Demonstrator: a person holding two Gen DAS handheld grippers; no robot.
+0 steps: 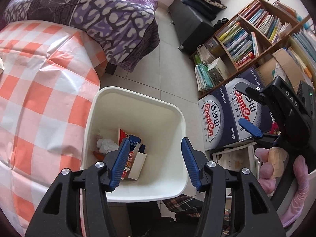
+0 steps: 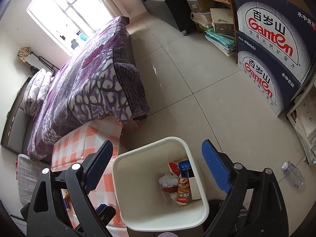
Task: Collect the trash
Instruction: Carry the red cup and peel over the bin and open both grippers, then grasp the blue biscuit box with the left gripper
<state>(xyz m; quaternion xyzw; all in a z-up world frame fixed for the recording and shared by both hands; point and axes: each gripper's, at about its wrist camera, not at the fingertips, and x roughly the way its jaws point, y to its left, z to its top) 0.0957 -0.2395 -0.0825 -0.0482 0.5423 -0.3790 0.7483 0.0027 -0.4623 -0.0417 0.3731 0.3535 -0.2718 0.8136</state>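
both grippers hang over a white bin (image 2: 158, 215) on the tile floor (image 2: 217, 102), beside a low table under a glossy orange-and-white checked cloth (image 1: 39, 98). the smooth, square, round-cornered bin already holds a small white carton (image 1: 138, 164), a crinkled red snack wrapper (image 2: 182, 189) and a crumpled tissue (image 1: 105, 145). the right gripper (image 2: 158, 165) gapes wide and empty; the left gripper (image 1: 156, 162), ribbed blue pads half apart, grips nothing. best next, by the look of it: lift clear of the rim, then go for the clear plastic bottle (image 2: 293, 174) (lying well off on the tiles).
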